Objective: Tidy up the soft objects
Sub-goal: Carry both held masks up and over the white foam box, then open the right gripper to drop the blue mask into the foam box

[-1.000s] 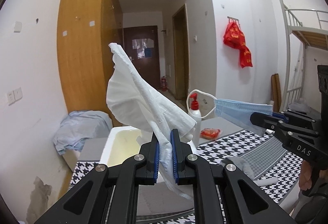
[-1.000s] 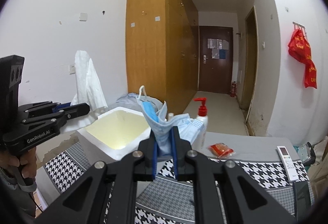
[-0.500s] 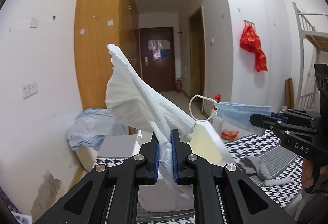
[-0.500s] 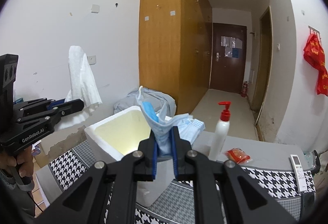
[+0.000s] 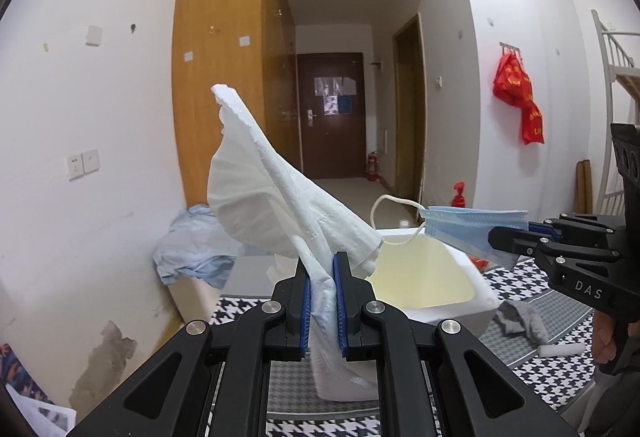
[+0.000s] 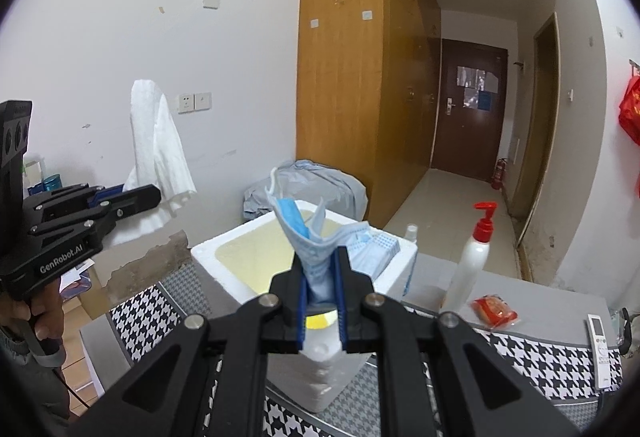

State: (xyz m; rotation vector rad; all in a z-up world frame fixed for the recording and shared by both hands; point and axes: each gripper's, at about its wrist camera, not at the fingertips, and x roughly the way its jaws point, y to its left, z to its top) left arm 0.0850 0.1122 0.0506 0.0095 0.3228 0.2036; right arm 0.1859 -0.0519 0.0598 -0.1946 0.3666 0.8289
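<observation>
My left gripper (image 5: 321,277) is shut on a white paper tissue (image 5: 276,209) that stands up from the jaws, held just left of a white foam box (image 5: 460,307). My right gripper (image 6: 322,273) is shut on a blue face mask (image 6: 316,237) and holds it above the foam box (image 6: 224,249), near its front. The mask (image 5: 472,225) and right gripper (image 5: 500,237) show at the right of the left wrist view, over the box. The tissue (image 6: 158,157) and left gripper (image 6: 154,195) show at the left of the right wrist view.
A grey sock (image 5: 522,319) and a small white roll (image 5: 560,349) lie on the houndstooth mat right of the box. A pump bottle (image 6: 474,257), a red packet (image 6: 494,311) and a remote (image 6: 600,345) sit beyond. Blue cloth (image 5: 192,249) is piled by the wall.
Both grippers have moved left and nearer the foam box, each keeping its hold. The box now lies under the mask and close to the right of the tissue.
</observation>
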